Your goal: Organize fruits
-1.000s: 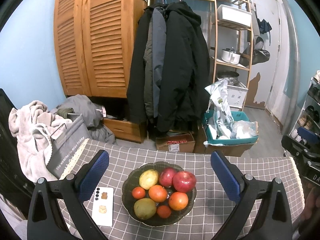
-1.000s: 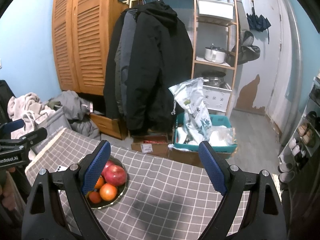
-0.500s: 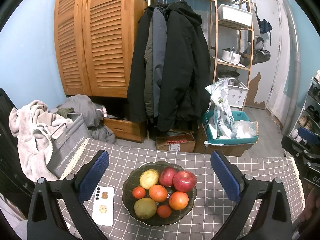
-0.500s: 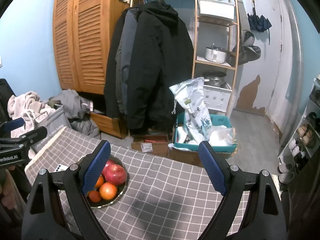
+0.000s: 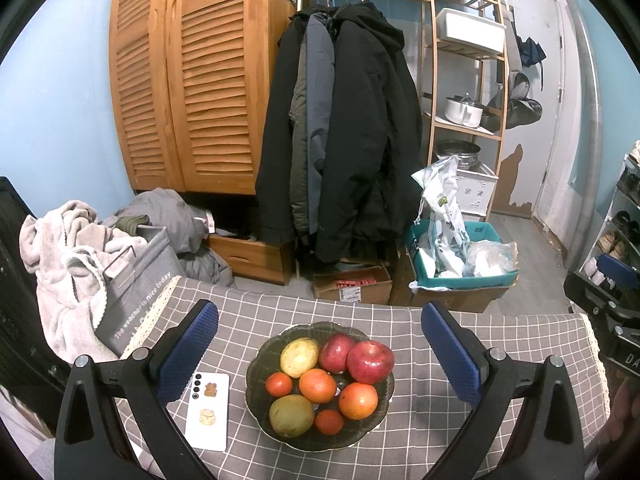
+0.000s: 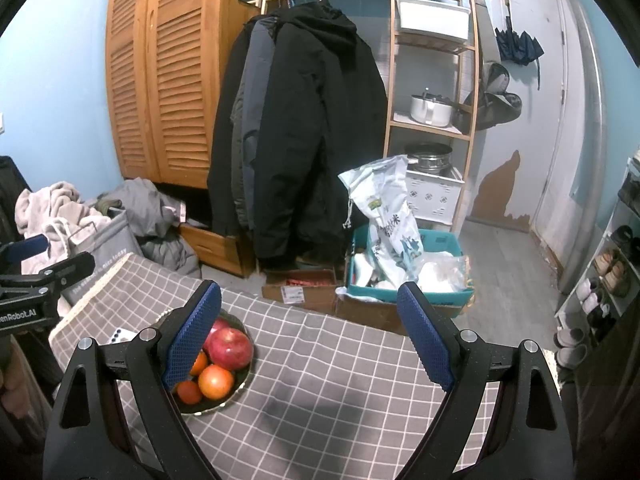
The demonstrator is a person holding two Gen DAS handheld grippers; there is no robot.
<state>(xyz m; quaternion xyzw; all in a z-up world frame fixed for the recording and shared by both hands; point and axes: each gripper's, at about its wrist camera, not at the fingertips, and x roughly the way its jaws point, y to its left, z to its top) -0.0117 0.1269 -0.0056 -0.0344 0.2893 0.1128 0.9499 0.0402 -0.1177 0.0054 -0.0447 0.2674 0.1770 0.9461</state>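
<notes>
Holding both tongs released above the checked tablecloth (image 5: 500, 332): my left gripper (image 5: 320, 354) frames the fruit bowl (image 5: 262, 412); my right gripper (image 6: 310, 334) hangs right of it.

R view: bowl (image 6: 240, 390) half hidden behind left blue pad (image 6: 192, 340); phone (image 6: 122, 335) mostly hidden

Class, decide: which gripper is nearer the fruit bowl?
Left. The left gripper is open around the fruit bowl; the right gripper is off to the bowl's right.
</notes>
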